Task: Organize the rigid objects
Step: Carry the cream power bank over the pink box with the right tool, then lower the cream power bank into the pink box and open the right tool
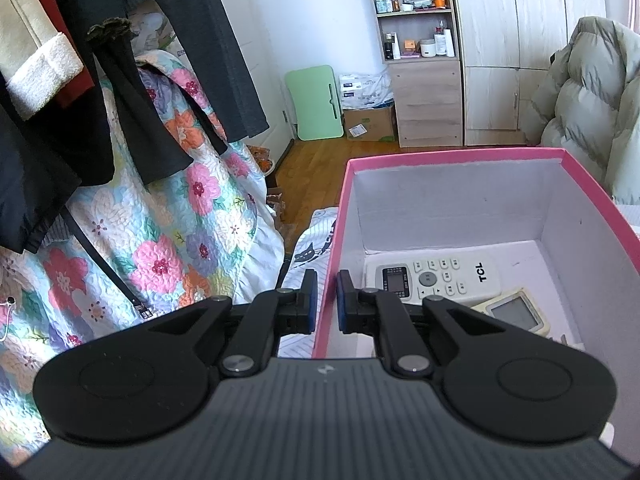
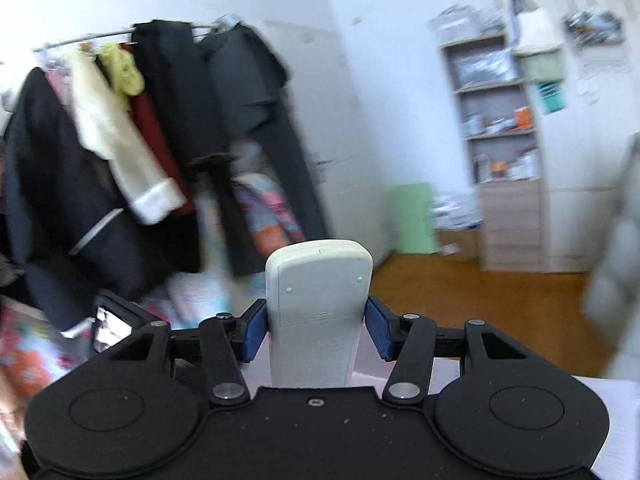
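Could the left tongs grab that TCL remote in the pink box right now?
Probably not yet: the left tongs are shut on the pink box wall; the TCL remote lies uncovered inside.

White walls (image 1: 320, 12), wood plank floor (image 1: 316, 160), daylight from the right. Back wall: light-wood open shelf unit (image 1: 416, 20) stocked with bottles and jars, drawers below, tall wardrobe (image 1: 532, 40) touching its right side; green folding table (image 1: 316, 102) leans on the wall left of it, cardboard box (image 1: 370, 122) between them. Left: clothes rail (image 2: 92, 38) with dark coats (image 2: 248, 92), a cream one, over a floral quilt (image 1: 160, 248); puffy grey jacket (image 1: 592, 92) far right.
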`<state>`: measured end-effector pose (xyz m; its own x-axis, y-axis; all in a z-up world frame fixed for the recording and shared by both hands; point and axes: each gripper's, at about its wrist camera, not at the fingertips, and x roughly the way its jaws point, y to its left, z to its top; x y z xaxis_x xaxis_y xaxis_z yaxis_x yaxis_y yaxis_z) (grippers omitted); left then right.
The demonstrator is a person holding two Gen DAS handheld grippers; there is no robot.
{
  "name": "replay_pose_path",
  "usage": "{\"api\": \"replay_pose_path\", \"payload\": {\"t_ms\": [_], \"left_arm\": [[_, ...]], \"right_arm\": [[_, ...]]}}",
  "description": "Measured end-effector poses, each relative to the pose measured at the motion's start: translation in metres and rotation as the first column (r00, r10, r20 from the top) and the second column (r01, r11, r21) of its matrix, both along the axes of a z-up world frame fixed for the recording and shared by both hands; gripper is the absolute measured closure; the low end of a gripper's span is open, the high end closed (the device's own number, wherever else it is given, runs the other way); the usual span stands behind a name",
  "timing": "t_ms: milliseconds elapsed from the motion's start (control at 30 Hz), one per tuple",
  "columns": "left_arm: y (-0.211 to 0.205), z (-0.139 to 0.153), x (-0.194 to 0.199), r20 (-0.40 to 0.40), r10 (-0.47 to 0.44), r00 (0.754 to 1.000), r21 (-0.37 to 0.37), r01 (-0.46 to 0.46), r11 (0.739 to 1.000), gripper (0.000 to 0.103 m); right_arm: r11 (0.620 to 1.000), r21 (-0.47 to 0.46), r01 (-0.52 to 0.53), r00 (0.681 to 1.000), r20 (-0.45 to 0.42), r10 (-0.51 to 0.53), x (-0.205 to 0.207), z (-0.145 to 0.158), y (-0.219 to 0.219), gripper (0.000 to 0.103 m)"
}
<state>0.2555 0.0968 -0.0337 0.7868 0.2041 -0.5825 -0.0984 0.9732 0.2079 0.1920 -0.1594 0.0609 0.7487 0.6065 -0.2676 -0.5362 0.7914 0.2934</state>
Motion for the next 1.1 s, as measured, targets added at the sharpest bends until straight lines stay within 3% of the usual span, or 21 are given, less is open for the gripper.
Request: {"api": "replay_pose_path", "payload": {"t_ms": [67,200,400,567,700,1100], "left_arm": [[0.0,0.0,0.0,0.0,0.001,1.0,-0.002,-0.001,1.0,0.094],[-0.003,-0.001,0.0,-0.001,0.0,1.0,0.012,0.0,1.0,0.093],[-0.003,0.0,-0.002,0.004,0.0,1.0,0.001,0.0,1.0,0.093],[-0.003,0.001,-0.002,0.012,-0.001,1.0,0.001,0.001,1.0,0.093],[-0.002,0.001,-0.002,0.014,0.002,1.0,0.0,-0.002,1.0,0.093],[-0.001,0.001,-0.002,0.015,0.002,1.0,-0.001,-0.002,1.0,0.093]], "right_arm": [[0.999,-0.015,-0.042,0.999,-0.014,0.042,0.021,-0.01,0.027,0.045],[0.989,-0.144,-0.024,1.0,0.006,0.025,0.059,-0.032,0.075,0.045],[0.969,-0.239,-0.063,0.997,-0.06,0.05,0.099,-0.055,0.092,0.045],[0.942,-0.324,-0.084,0.991,-0.122,0.046,0.075,-0.066,0.086,0.045],[0.913,-0.397,-0.089,0.993,-0.101,0.053,0.052,-0.066,0.082,0.045],[0.869,-0.473,-0.144,0.984,-0.163,0.075,0.027,-0.078,0.077,0.052]]}}
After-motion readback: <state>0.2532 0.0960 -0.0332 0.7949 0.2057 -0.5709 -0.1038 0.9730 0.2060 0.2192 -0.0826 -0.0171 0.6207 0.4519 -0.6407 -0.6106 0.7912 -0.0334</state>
